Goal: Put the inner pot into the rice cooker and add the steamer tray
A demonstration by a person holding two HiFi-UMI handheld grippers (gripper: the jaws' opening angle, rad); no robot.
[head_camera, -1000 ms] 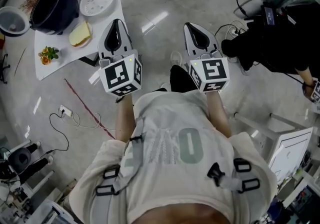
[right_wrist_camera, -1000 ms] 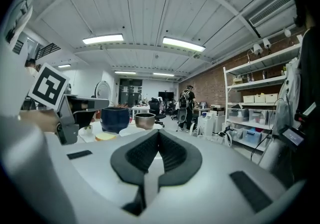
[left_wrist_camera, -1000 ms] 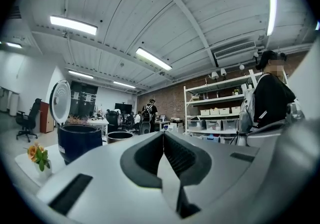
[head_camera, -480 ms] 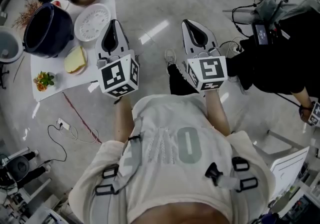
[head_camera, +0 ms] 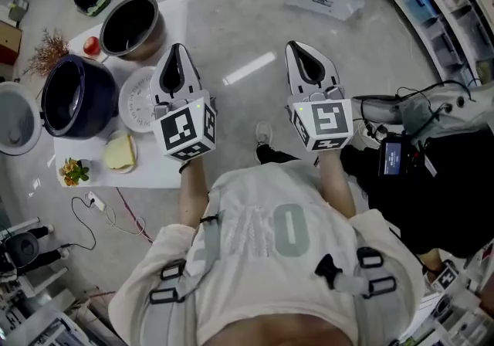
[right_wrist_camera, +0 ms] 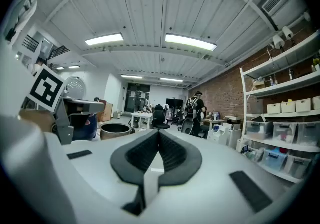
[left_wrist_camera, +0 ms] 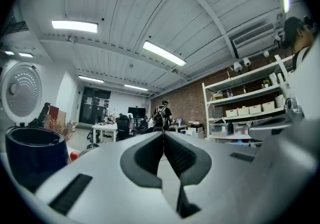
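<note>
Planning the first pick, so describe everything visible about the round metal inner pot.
The round metal inner pot is silvery-brown outside, dark inside, and looks empty. It stands upright, mouth open, on the white table, just beyond the dark blue rice cooker and the white perforated steamer tray. Nothing holds it; whether it touches the cooker is unclear.

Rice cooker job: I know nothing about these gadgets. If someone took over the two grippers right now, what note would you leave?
Left gripper: jaws shut, empty, in the air near the steamer tray.
Right gripper: jaws shut, empty, above the floor.
Inner pot stands on the table beyond the rice cooker, which is open and empty. The tray lies beside the cooker.
Done: nothing yet.
Left: pot in, then tray on top.
</note>
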